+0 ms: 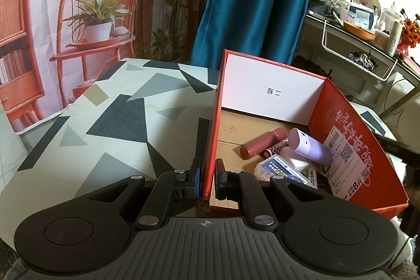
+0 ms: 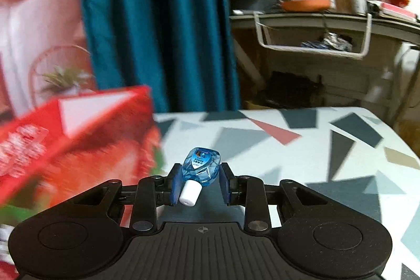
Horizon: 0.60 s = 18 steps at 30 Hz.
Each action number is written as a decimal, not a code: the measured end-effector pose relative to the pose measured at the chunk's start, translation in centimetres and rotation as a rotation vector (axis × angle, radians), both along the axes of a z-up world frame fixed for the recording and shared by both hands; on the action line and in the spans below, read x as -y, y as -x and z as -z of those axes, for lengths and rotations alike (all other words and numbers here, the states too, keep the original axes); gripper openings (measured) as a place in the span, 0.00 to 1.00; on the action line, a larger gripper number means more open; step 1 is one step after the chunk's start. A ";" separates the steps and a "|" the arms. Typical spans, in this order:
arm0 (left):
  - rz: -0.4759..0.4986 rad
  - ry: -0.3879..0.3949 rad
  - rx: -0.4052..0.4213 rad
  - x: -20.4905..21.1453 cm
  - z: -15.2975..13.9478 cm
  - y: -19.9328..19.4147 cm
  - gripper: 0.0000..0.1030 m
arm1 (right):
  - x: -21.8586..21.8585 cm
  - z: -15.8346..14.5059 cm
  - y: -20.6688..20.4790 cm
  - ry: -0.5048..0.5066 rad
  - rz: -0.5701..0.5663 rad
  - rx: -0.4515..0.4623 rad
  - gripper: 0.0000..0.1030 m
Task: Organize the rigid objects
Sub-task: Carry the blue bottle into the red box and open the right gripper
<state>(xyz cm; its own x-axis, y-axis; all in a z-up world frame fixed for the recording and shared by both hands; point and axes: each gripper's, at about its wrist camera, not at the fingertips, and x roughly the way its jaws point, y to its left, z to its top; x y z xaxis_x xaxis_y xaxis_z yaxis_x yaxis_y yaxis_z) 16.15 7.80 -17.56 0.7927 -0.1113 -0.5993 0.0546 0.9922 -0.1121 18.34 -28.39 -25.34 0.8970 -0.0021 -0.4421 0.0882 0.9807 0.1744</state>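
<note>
The right gripper (image 2: pixel 200 181) jaws clamp one blue bottle (image 2: pixel 200 167); the left gripper (image 1: pixel 208 177) jaws pinch the red box (image 1: pixel 354 146) wall, four items inside.

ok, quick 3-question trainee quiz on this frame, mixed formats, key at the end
1. True or false: the left gripper is shut on the wall of the red box.
2. What sits between the fingers of the right gripper?
A. the pink tube
B. a small blue bottle with a white cap
C. nothing
3. Fill in: the lilac bottle lies ____ the red box.

Key
1. True: its pads pinch the near end of the left wall.
2. B: the small blue bottle is held with the cap pointing at the camera, above the patterned table.
3. Inside, beside the pink tube.
</note>
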 end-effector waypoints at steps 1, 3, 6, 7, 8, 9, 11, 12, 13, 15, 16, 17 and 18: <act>0.000 0.002 0.000 0.0 0.0 0.0 0.11 | -0.2 -0.8 0.3 -0.007 -0.032 0.017 0.27; -0.001 0.006 0.000 0.0 0.0 0.0 0.11 | -0.8 -2.1 0.6 -0.004 -0.076 0.043 0.27; -0.001 0.013 0.000 -0.1 0.1 0.0 0.11 | -1.9 -4.0 0.7 -0.008 -0.146 0.075 0.27; -0.001 0.014 0.000 -0.1 0.1 0.0 0.11 | -2.4 -4.4 0.7 -0.004 -0.162 0.081 0.27; -0.001 0.014 0.001 -0.1 0.1 0.0 0.11 | -3.0 -4.9 0.6 0.004 -0.186 0.087 0.27; -0.001 0.015 0.001 -0.1 0.1 0.0 0.11 | -3.6 -5.3 0.5 0.013 -0.210 0.090 0.27; -0.001 0.016 0.002 -0.1 0.1 0.1 0.11 | -5.0 -5.9 0.3 0.034 -0.253 0.089 0.27; -0.001 0.017 0.003 -0.1 0.1 0.1 0.11 | -5.6 -6.1 0.1 0.044 -0.271 0.083 0.27; 0.000 0.019 0.003 -0.1 0.0 0.1 0.11 | -6.3 -6.3 -0.2 0.059 -0.289 0.072 0.27; 0.000 0.020 0.006 -0.1 0.0 0.1 0.11 | -7.3 -6.5 -1.1 0.091 -0.312 0.045 0.27; 0.001 0.018 0.008 -0.1 0.0 0.1 0.11 | -7.8 -6.5 -1.7 0.118 -0.316 0.031 0.27; 0.001 0.016 0.008 0.0 0.1 0.1 0.11 | -8.2 -6.7 -2.4 0.139 -0.325 0.022 0.27; 0.001 0.015 0.008 0.0 0.1 0.1 0.11 | -8.5 -6.9 -3.2 0.141 -0.340 0.001 0.27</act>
<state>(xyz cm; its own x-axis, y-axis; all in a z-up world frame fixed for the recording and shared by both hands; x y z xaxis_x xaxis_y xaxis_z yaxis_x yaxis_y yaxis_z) 16.07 7.81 -17.62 0.7974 -0.1205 -0.5913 0.0562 0.9904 -0.1261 21.58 -19.91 -18.43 0.8571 0.2360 -0.4578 -0.2475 0.9682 0.0357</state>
